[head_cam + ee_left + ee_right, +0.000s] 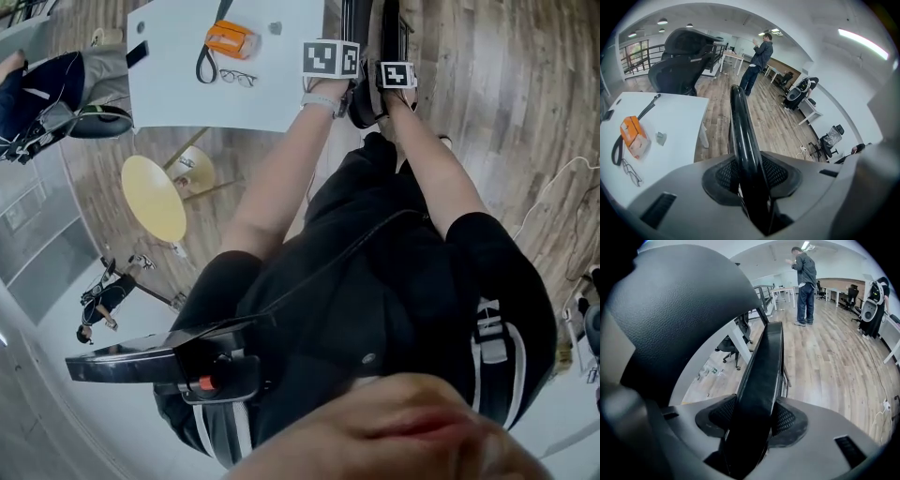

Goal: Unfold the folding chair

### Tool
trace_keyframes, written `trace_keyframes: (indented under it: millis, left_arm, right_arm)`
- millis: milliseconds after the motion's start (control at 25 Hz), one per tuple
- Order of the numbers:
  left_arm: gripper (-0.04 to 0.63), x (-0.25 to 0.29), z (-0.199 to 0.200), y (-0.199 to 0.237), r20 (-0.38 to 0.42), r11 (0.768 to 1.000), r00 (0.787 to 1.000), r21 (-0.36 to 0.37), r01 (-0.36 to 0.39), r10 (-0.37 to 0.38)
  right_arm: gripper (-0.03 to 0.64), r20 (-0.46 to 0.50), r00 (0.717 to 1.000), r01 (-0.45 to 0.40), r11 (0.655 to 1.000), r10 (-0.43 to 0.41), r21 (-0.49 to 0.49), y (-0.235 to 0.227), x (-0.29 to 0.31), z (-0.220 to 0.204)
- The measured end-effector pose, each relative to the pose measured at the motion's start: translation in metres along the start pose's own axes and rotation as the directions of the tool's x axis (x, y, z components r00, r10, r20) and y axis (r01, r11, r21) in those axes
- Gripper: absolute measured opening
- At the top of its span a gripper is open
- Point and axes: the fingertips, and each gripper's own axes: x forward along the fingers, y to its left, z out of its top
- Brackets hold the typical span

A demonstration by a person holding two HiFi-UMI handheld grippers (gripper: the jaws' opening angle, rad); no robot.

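Observation:
The folded black chair (pixel 362 28) stands upright in front of me, at the top of the head view, beside the white table (pixel 178 98). My left gripper (pixel 749 177) is shut on a glossy black frame tube (pixel 740 126) of the chair, which runs up between its pads. My right gripper (pixel 754 420) has a flat black padded panel (pixel 765 371) of the chair filling the gap between its pads, and both pads press on it. A large rounded black padded part (pixel 679 310) of the chair fills the upper left of the right gripper view. In the head view only the marker cubes (pixel 330 58) show above my forearms.
An orange box (pixel 633 136), a black strap, a pair of glasses (pixel 629 169) and a small grey piece lie on the white table. A black office chair (pixel 682 61) stands behind it. A round yellow stool (pixel 153 197) is at the left. A person (pixel 805 282) stands farther off on the wooden floor.

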Motion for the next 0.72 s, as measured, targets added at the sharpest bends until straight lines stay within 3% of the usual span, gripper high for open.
trace_keyframes:
  millis: [40,120,280,520,720]
  left_arm:
    - [0.101,0.000,-0.001,0.001,0.001,1.000,1.000,-0.001,0.003,-0.003]
    - [0.100,0.001,-0.004,0.003,-0.004,1.000,1.000,-0.002,0.007,-0.007]
    - [0.098,0.003,-0.007,0.008,-0.011,1.000,1.000,0.000,0.015,-0.015]
    - [0.100,0.005,-0.007,0.003,-0.014,1.000,1.000,0.018,0.024,-0.023]
    - [0.092,0.005,-0.010,0.019,-0.005,0.999,1.000,-0.023,0.027,-0.027]
  right_arm:
    - [0.212,0.004,1.000,0.017,1.000,-0.017,-0.002,-0.008,-0.002,0.000]
    - [0.209,0.045,0.999,-0.025,1.000,0.025,0.012,-0.012,-0.002,0.004]
    - [0.207,0.050,0.999,0.006,1.000,-0.006,0.008,-0.043,-0.006,0.001]
    - [0.202,0.053,0.998,-0.037,0.999,0.035,0.036,-0.058,-0.014,-0.003]
    - [0.202,0.066,0.994,-0.092,0.994,0.088,0.062,-0.081,-0.019,-0.005]
